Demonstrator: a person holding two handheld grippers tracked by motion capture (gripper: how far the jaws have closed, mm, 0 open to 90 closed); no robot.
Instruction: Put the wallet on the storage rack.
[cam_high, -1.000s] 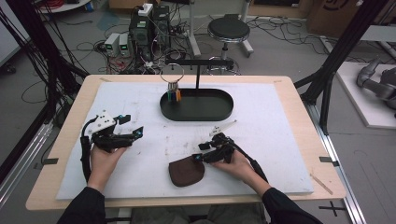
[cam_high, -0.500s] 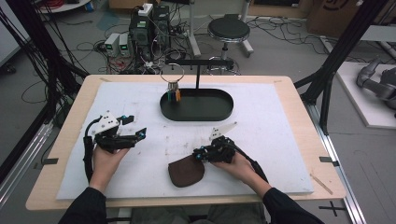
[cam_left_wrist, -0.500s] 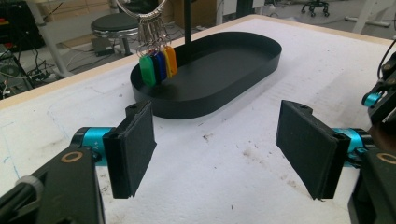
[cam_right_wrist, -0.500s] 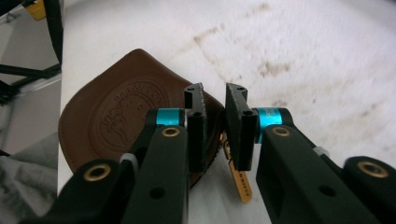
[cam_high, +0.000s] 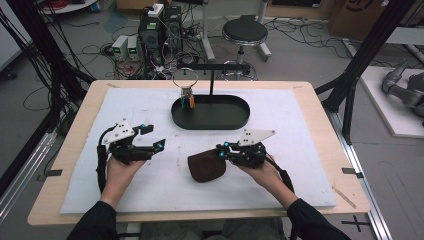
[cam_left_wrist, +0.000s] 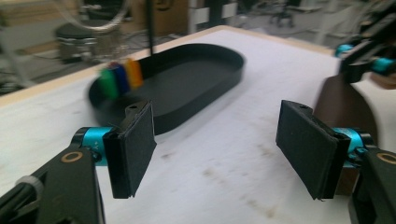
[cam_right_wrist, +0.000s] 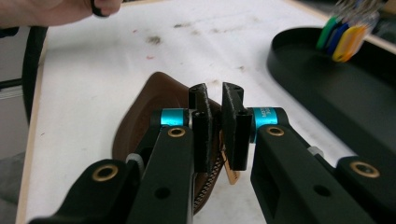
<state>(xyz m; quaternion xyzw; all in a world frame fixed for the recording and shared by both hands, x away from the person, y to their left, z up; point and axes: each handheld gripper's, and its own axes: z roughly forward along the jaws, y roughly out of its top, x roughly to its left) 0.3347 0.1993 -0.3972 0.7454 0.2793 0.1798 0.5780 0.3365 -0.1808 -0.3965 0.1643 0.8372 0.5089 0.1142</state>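
White mat covers the wooden table (cam_high: 320, 107), lab clutter and a stool (cam_high: 245, 32) behind it. Black oval tray (cam_high: 235, 120) sits at the far middle of the mat with a stand rising from it; colored tags (cam_high: 187, 100) hang at the tray's left end (green, blue, orange in the left gripper view). Brown leather pouch (cam_high: 206, 167) is at the near middle of the mat, its right edge lifted. Right gripper (cam_high: 223, 151) has just been closing and is clamped on the pouch's zipper edge; in the right gripper view the pads pinch the edge by the brass zipper pull (cam_right_wrist: 229, 173), narrow gap between them. Left gripper (cam_high: 152, 137) hovers left of the pouch, well apart from it, jaws wide apart, nothing between the pads (cam_left_wrist: 135, 149)
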